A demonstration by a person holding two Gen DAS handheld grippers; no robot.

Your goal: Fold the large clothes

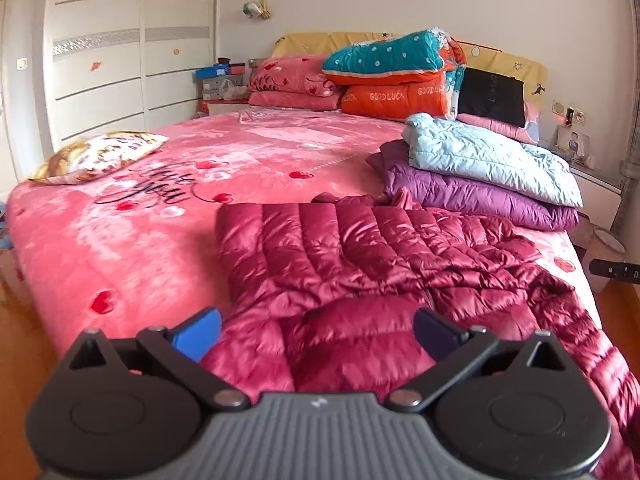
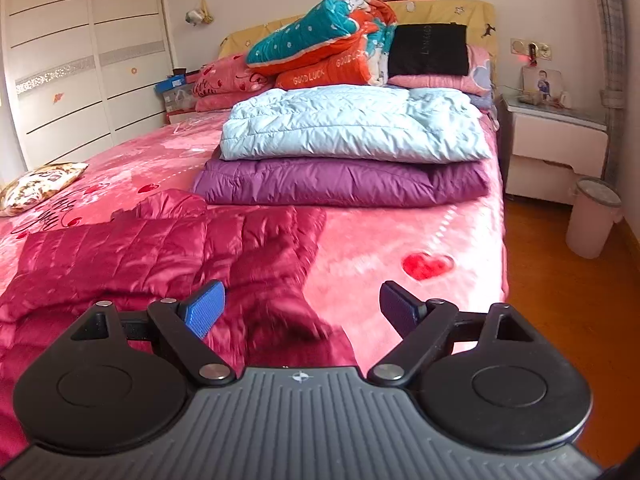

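A shiny dark red quilted down jacket point(image 1: 360, 264) lies spread and rumpled on the pink bed point(image 1: 160, 208). My left gripper point(image 1: 318, 334) is open just above its near part, holding nothing. In the right wrist view the jacket point(image 2: 132, 252) lies to the left, with a sleeve point(image 2: 280, 264) running toward me. My right gripper point(image 2: 302, 308) is open over that sleeve's near end, empty. A folded light blue jacket point(image 2: 348, 124) rests on a folded purple jacket point(image 2: 344, 184) further up the bed.
Pillows and folded quilts point(image 1: 392, 72) are stacked at the headboard. A small patterned cushion point(image 1: 100, 156) lies at the bed's left edge. A white nightstand point(image 2: 556, 152) and a bin point(image 2: 592, 220) stand on the wood floor to the right. A white wardrobe point(image 1: 120, 48) is at the left.
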